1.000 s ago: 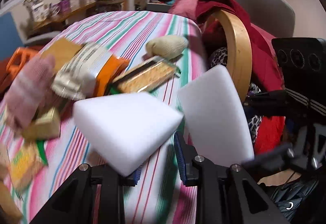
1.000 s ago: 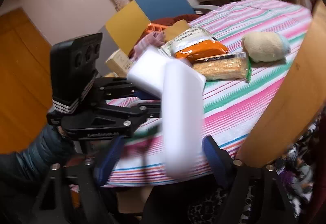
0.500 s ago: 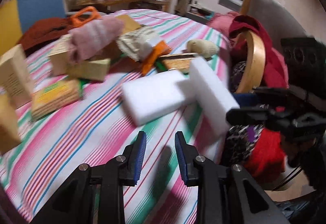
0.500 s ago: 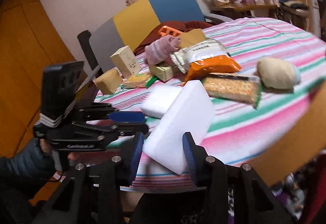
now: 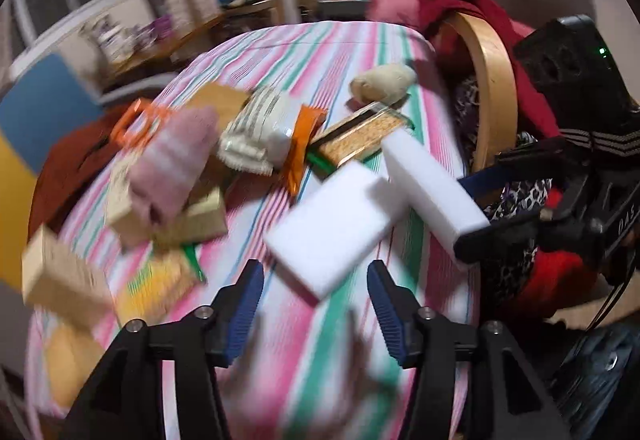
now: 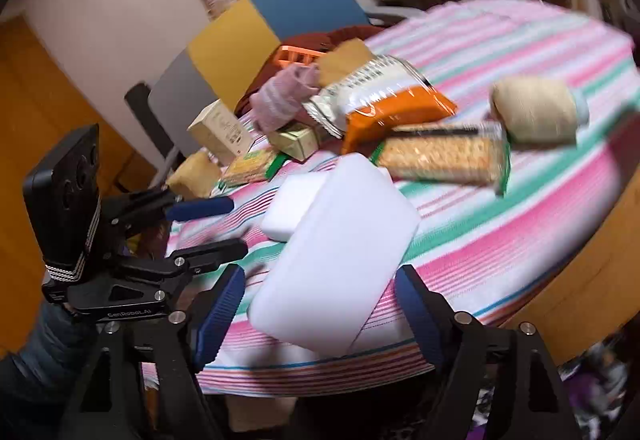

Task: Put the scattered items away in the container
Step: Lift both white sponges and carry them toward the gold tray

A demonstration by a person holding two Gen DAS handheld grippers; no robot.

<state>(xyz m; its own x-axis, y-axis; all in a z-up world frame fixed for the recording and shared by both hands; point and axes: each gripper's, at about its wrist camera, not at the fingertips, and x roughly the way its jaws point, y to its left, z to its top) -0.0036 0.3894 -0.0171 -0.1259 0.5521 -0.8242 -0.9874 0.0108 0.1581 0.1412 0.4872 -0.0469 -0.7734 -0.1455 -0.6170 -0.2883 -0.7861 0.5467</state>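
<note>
Two white foam blocks sit at the near edge of the striped table. One block (image 5: 332, 228) (image 6: 294, 201) lies flat just ahead of my left gripper (image 5: 314, 304) (image 6: 236, 226), whose jaws are opening and touch nothing. The other block (image 6: 336, 264) (image 5: 432, 191) stands tilted between the pads of my right gripper (image 6: 316, 316) (image 5: 476, 211). Those jaws are opening too, with a gap at each pad. An orange basket (image 5: 136, 119) (image 6: 296, 57) stands at the table's far side.
Piled near the basket are a pink sock (image 5: 172, 167), an orange-and-white snack bag (image 6: 384, 99), a cracker pack (image 6: 440, 159), a beige roll (image 6: 532, 111) and several small boxes (image 6: 220, 129). Chairs crowd the table's edge: a wooden-backed one (image 5: 492, 87) and a blue-and-yellow one (image 6: 272, 27).
The right jaws, pinched on the tilted block half a second ago, have spread off it. The left jaws have widened. The flat block, up by the left jaws a second ago, lies on the cloth.
</note>
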